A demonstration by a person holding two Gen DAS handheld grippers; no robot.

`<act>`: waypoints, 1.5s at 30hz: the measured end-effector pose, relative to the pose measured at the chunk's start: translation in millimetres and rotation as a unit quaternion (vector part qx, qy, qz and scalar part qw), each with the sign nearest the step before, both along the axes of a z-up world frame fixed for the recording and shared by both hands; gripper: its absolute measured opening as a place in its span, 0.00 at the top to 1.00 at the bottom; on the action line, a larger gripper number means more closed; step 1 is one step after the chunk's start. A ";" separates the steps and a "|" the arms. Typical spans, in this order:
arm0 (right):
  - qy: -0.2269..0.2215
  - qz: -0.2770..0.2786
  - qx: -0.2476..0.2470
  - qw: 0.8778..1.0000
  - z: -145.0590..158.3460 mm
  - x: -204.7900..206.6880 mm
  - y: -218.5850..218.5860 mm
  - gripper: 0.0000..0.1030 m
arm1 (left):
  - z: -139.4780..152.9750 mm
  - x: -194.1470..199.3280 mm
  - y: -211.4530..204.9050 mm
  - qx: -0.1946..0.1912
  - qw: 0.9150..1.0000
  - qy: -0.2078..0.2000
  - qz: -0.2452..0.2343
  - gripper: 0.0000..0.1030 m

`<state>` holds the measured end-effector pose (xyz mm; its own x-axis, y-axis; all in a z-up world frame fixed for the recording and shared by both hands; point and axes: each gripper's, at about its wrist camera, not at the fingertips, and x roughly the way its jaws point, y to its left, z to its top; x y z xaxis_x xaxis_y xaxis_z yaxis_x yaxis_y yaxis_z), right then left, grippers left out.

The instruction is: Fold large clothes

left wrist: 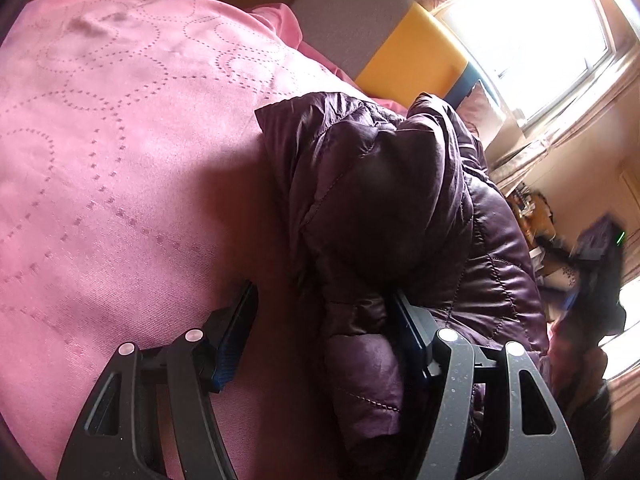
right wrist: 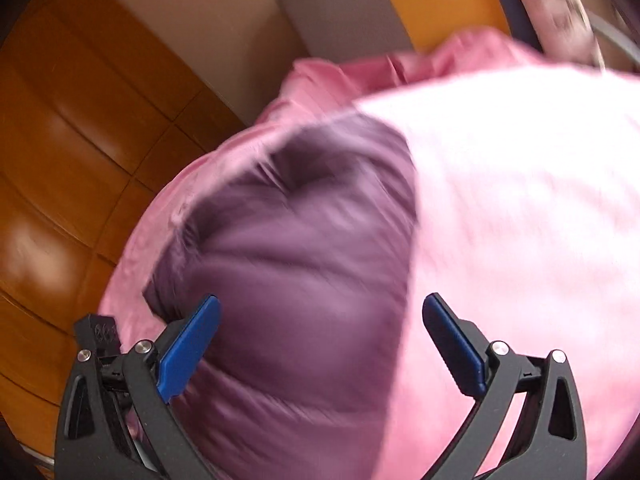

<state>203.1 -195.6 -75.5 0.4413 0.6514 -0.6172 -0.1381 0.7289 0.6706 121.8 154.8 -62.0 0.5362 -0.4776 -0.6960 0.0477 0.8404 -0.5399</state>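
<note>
The purple puffer jacket (left wrist: 400, 208) is lying in a bunched heap on the pink bedspread (left wrist: 120, 140) — not flat, not squared up, so the folding is looking barely started or mid-way at best. No neat fold is showing in either view.

The left gripper (left wrist: 324, 320) is sitting with its fingers partly apart. A thick roll of the jacket is filling the gap and lying against the right-hand finger (left wrist: 408, 332), while the left-hand finger is standing clear over bare bedspread, so it isn't clamping anything as far as the left wrist view shows.

The right gripper (right wrist: 320, 344) is holding its fingers wide apart, with the jacket's quilted bulk (right wrist: 296, 240) just ahead of the tips and between them — nothing pinched. That view is blurry, so whether the tips are touching the fabric can't be told.

Still left, by the look of it: spreading the jacket out, bringing sleeves in, folding the body over.
</note>
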 end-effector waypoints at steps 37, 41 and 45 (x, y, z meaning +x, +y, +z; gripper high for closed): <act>-0.040 -0.218 -0.036 0.975 -21.7 -155.2 -260.9 0.17 | 24.5 46.4 -330.5 0.094 0.965 0.000 -0.246 0.44; -0.064 -0.245 -0.109 0.961 13.2 -158.4 -258.7 0.12 | 48.3 43.4 -306.9 0.116 0.968 -0.034 -0.219 0.38; -0.123 -0.255 -0.171 0.944 46.3 -183.5 -235.3 0.12 | 86.7 36.4 -295.9 0.119 0.972 -0.093 -0.179 0.38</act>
<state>19.6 -430.9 -29.2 0.8013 0.0976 -0.5903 0.1673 0.9107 0.3777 158.2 -141.0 24.7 0.4914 -0.4945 -0.7170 0.4387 0.8517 -0.2867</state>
